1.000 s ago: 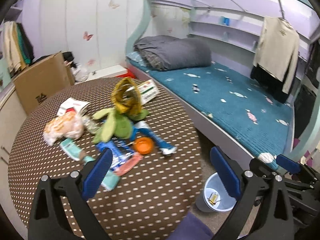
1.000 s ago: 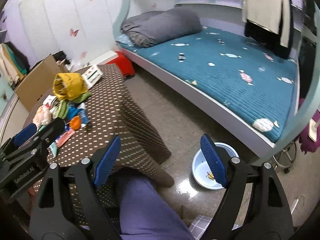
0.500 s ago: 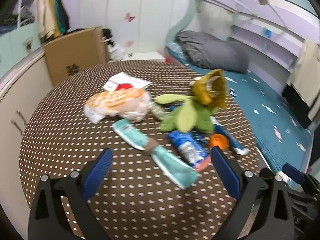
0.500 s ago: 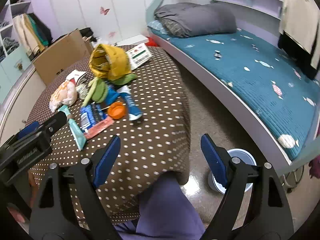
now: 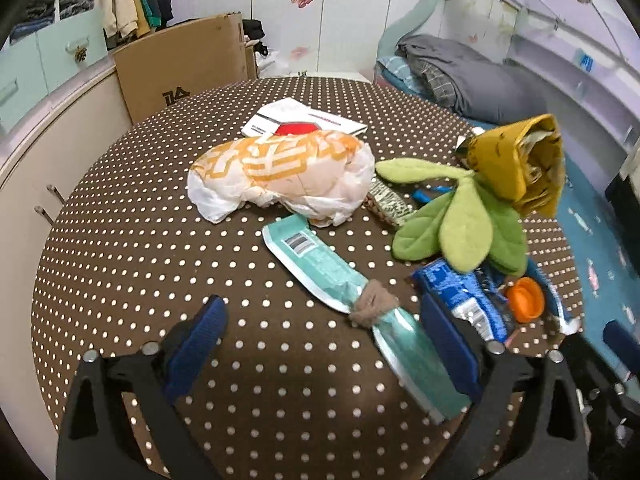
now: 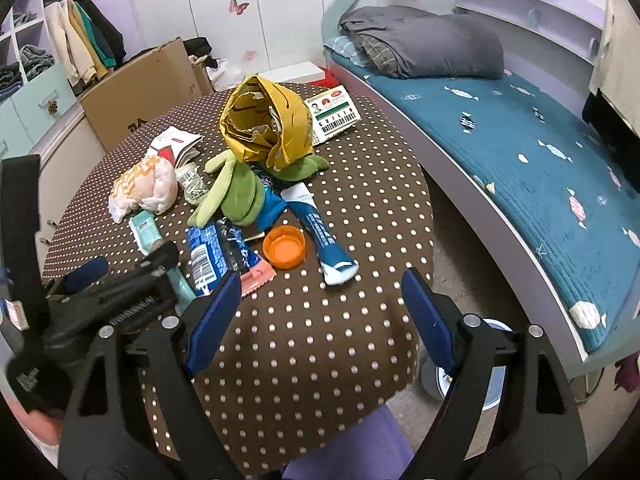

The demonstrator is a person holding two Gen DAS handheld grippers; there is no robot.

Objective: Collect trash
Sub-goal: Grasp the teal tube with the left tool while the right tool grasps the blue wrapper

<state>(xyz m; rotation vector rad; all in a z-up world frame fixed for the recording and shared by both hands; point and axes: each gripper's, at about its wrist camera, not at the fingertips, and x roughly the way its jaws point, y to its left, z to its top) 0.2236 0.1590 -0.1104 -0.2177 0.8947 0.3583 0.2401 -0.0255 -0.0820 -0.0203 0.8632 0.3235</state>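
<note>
Table (image 5: 120, 208), dotted cloth, heaped with trash; bin (image 6: 494, 376) on the floor beside it, by your right. Orange-print bag (image 5: 280, 176), then teal wrapper (image 5: 320, 268) nearest. Left gripper (image 5: 324, 340) and right gripper (image 6: 320, 312) — both spread wide, empty. Step: choosing a piece. Next, likely: lower left jaws astride the wrapper — close.

Round table (image 6: 320, 344) with a brown, white-dotted cloth. Behind it, a cardboard box (image 5: 180, 64) against pale cabinets (image 5: 52, 56); clothes (image 6: 84, 46) hang above. To the right, a bed with a teal mattress (image 6: 540, 168) carrying a folded grey duvet (image 6: 424, 42). Butterfly decals (image 6: 238, 5) mark the white wardrobe doors.
</note>
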